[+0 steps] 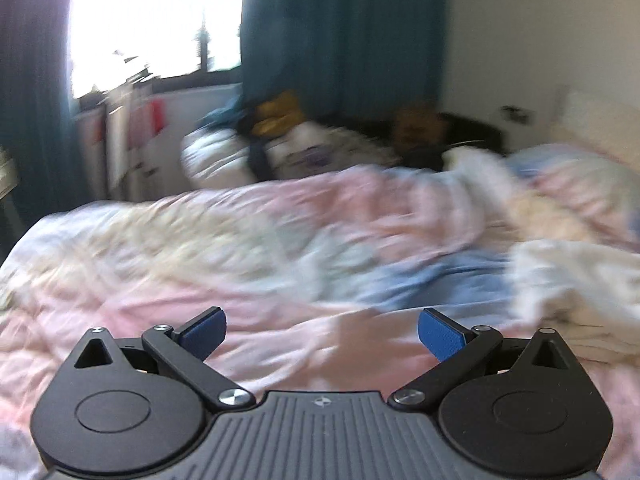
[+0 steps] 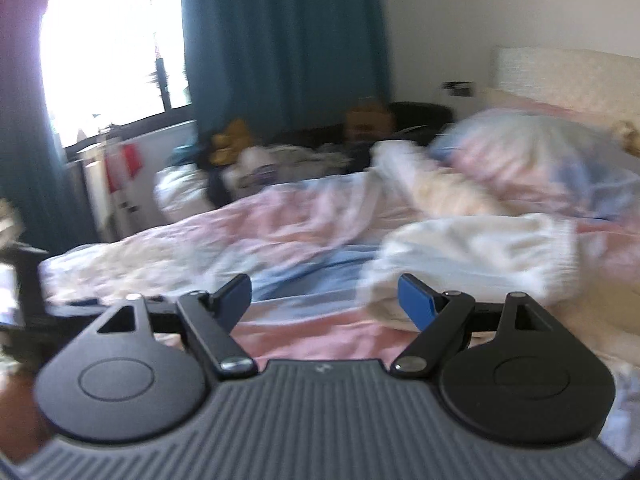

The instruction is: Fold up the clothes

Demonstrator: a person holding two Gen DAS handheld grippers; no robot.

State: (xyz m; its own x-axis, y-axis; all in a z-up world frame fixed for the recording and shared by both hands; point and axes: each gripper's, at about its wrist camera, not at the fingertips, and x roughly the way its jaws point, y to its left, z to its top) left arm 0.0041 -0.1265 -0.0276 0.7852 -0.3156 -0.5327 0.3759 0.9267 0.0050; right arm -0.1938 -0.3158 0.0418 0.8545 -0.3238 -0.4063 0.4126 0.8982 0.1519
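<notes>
Left wrist view, left gripper spread wide, nothing between its two blue pads, above the pink-and-blue bedspread, one white garment to its right, right wrist view, right gripper likewise wide and empty, white garment just ahead right, two teal curtains, all blurred

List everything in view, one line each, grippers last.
white garment: one, white, crumpled on the bed's right side
bedspread: one, pink, blue and cream, covering the bed
pillow: one, same pastel print, by the headboard
headboard: one, cream, far right
clothes pile: one heap, white, dark and yellow, beyond the bed
curtains: teal, beside the window
window: one, bright, upper left
left gripper: jaws open, empty, over the bedspread
right gripper: jaws open, empty, near the white garment
</notes>
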